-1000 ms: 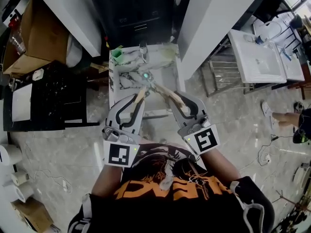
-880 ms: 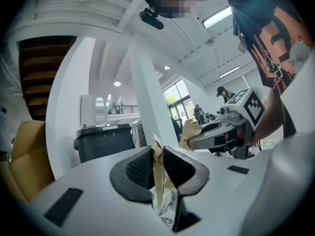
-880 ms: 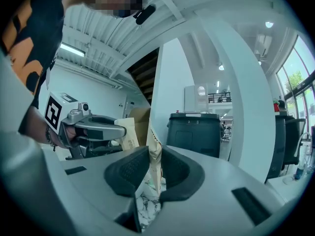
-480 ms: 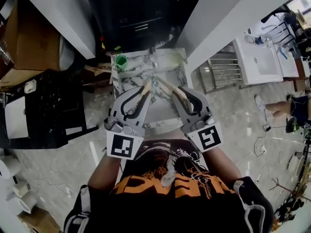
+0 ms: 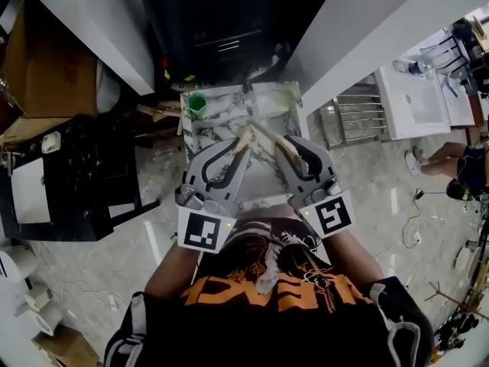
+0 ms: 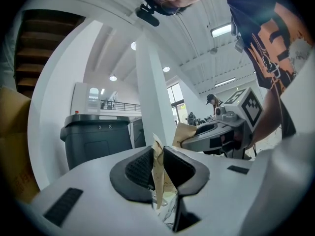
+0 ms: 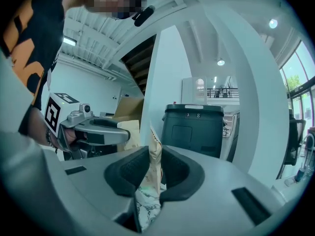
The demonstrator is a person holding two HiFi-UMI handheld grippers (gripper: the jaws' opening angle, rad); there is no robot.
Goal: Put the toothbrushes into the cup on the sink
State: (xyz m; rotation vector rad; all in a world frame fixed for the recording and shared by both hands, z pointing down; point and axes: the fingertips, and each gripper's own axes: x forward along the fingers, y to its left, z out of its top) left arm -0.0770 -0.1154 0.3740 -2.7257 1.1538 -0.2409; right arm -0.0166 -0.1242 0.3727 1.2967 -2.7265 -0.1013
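In the head view both grippers are held over the marble sink, tips close together. My left gripper is shut on a toothbrush in a beige paper wrapper; the wrapper stands upright between the black pads. My right gripper is shut on a second wrapped toothbrush, pinched the same way. A green cup stands on the sink's far left corner, left of and beyond both grippers. Each gripper view shows the other gripper close alongside.
A faucet rises at the back of the sink. A dark bin stands behind it between white pillars. A black cart and a cardboard box are to the left, a metal rack to the right.
The head view has swung, so the sink and cup sit further right in the picture. Both grippers have drawn back from over the basin, with their grips on the wrapped toothbrushes unchanged.
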